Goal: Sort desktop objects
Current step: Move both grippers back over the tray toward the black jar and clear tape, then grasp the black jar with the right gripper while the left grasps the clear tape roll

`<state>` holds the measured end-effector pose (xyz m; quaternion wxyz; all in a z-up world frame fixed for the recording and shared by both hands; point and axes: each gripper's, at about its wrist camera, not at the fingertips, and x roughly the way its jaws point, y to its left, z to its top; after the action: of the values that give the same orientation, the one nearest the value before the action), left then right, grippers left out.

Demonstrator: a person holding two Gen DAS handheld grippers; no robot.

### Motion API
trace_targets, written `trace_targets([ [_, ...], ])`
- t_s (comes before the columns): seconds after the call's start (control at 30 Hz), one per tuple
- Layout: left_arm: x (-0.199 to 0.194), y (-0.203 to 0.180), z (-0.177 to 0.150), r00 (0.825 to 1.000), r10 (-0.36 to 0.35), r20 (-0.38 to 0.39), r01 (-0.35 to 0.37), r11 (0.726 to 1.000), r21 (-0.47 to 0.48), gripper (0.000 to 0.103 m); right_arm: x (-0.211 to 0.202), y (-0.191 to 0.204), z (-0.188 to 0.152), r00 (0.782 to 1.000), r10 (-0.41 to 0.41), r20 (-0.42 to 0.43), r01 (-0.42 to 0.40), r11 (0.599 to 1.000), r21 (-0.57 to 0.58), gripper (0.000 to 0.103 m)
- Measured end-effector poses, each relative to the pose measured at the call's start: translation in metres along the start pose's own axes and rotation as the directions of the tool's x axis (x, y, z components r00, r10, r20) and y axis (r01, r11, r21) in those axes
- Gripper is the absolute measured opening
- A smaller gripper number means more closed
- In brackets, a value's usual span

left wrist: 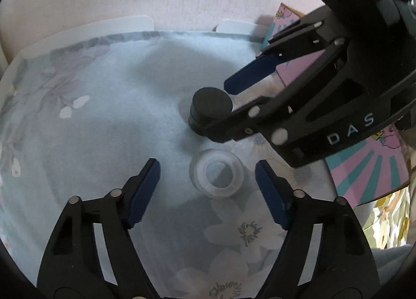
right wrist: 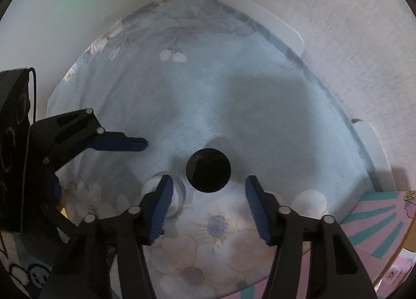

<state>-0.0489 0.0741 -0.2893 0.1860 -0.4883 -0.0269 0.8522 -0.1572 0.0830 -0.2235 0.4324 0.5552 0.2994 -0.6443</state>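
Both grippers hang over the floral cloth [left wrist: 85, 127], and the step in hand looks like lining up two pickups. In the lower centre of the left wrist view, the left gripper [left wrist: 208, 189] has its fingers spread wide, the clear tape roll [left wrist: 217, 178] lying flat between the tips, untouched. Just above it stands the black jar [left wrist: 210, 110], flanked by the right gripper [left wrist: 223, 106], fingers also spread. The right wrist view shows the jar dead centre between the open tips. Next, I'd guess, each lowers and closes squarely. No container shows; only a pink box [left wrist: 374, 169] sits at right, its contents hidden.
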Motion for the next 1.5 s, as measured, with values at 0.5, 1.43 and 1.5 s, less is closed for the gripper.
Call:
trace_targets([
  [0.5,-0.005,-0.010,-0.006,0.999,0.004,0.050,-0.007,0.998,0.069,0.027,0.005,-0.003,0.005,1.000,-0.012,-0.027,0.012,1.000,0.001,0.033],
  [1.43,-0.026,-0.020,-0.004,0.996,-0.017,0.083,0.011,0.998,0.064,0.102,-0.008,-0.025,0.007,1.000,0.001,-0.005,-0.001,0.997,0.072,0.033],
  [1.5,-0.021,-0.019,-0.006,0.997,0.002,0.077,-0.007,0.998,0.064,0.102,-0.009,-0.024,0.007,1.000,0.000,-0.005,0.000,0.997,0.073,0.033],
])
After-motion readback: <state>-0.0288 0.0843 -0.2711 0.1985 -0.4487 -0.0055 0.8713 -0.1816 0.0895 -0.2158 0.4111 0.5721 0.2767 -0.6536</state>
